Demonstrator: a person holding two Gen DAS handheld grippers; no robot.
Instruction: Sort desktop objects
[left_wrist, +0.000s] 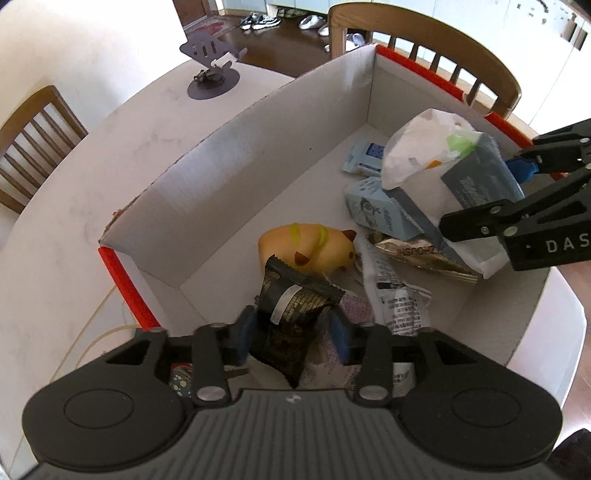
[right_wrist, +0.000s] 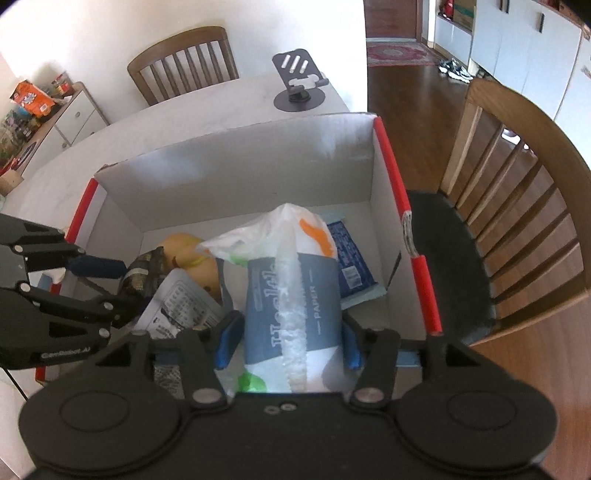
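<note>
1. Left wrist view: the cardboard box (left_wrist: 258, 155) with red edge trim sits on the white table (left_wrist: 74, 177) and already holds most of the clutter: a yellow toy animal (left_wrist: 310, 245), a light blue carton (left_wrist: 380, 210), a small blue wipe pack (left_wrist: 364, 155), a gold foil wrapper (left_wrist: 417, 253) and a printed white sachet (left_wrist: 395, 291).
2. Same view: left gripper (left_wrist: 293, 332) is down inside the box with the dark snack packet (left_wrist: 291, 314) between its blue pads. Jaws partly apart, with a sliver of space on each side of the packet. Looks like a release rather than a grip; the packet's lower end seems to rest on the pile.
3. Same view: the only thing visible on the table outside the box is a grey phone stand (left_wrist: 212, 72). Judged from that, sorting is near its end, though table behind the cameras is unseen.
4. Right wrist view: right gripper (right_wrist: 288, 339) is over the box's right side, the tissue pack (right_wrist: 291, 291) in its plastic bag lying between the fingers.
5. Same view: jaws about half open, pads beside the pack and not squeezing it. Pack sits on the items below, so I read it as just let go.
6. Left to do, as a judgement: pull both grippers clear and check for stragglers.
</note>
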